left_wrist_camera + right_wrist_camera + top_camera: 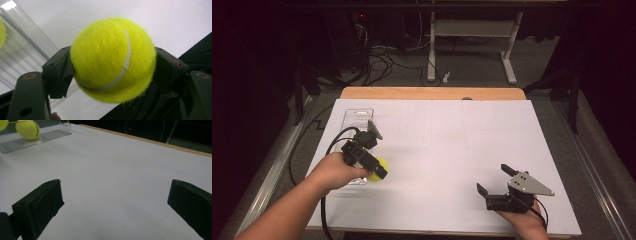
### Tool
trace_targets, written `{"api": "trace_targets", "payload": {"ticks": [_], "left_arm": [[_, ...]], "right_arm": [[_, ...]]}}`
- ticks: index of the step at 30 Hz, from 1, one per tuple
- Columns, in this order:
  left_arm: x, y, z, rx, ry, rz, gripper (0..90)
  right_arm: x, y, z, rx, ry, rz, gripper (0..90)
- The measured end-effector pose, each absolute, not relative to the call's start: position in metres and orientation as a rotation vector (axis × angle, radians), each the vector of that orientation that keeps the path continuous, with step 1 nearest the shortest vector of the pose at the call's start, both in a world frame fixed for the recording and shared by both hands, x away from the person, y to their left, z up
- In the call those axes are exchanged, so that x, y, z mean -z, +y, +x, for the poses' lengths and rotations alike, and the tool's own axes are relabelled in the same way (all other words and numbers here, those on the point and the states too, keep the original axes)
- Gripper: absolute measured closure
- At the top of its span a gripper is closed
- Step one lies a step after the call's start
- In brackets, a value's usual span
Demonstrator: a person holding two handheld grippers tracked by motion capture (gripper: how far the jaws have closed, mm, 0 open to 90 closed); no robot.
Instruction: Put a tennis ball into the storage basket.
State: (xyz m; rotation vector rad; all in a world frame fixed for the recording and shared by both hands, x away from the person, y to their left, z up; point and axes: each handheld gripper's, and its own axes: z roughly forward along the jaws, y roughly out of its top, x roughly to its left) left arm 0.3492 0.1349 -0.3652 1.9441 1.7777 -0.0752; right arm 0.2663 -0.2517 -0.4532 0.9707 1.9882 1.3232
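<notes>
The left gripper (379, 171) pinches a yellow tennis ball (112, 60) just beside a clear plastic tray (357, 120) at the table's left edge. The right gripper (494, 180) rests spread wide, holding nothing. Next, probably, carrying the ball clear of the tray.

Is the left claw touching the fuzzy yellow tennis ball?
Touching. In the left gripper view, the left claw has both black jaws pressed against the sides of the fuzzy yellow tennis ball, with no gap on either side.
</notes>
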Motion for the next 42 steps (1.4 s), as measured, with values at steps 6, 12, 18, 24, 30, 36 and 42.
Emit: {"api": "trace_targets", "payload": {"ticks": [6,12,18,24,30,36,42], "left_arm": [[0.351,0.143,0.355,0.064,1.780,1.904,26.7],[0.345,0.151,0.359,0.055,1.807,1.881,26.7],[0.340,0.159,0.362,0.031,1.817,1.871,26.7],[0.335,0.171,0.366,0.001,1.840,1.852,26.7],[0.333,0.183,0.371,-0.027,1.874,1.819,26.7],[0.334,0.193,0.375,-0.043,1.903,1.804,26.7],[0.335,0.203,0.378,-0.064,1.928,1.782,26.6]], "right_arm": [[0.454,-0.252,0.266,-1.324,1.992,0.969,0.5],[0.453,-0.252,0.266,-1.327,1.988,0.967,0.5],[0.453,-0.252,0.266,-1.326,1.988,0.962,0.5],[0.453,-0.252,0.266,-1.324,1.986,0.961,0.6],[0.453,-0.252,0.266,-1.323,1.986,0.960,0.6],[0.453,-0.252,0.266,-1.320,1.989,0.957,0.7],[0.453,-0.252,0.266,-1.317,1.989,0.955,0.8]]}}
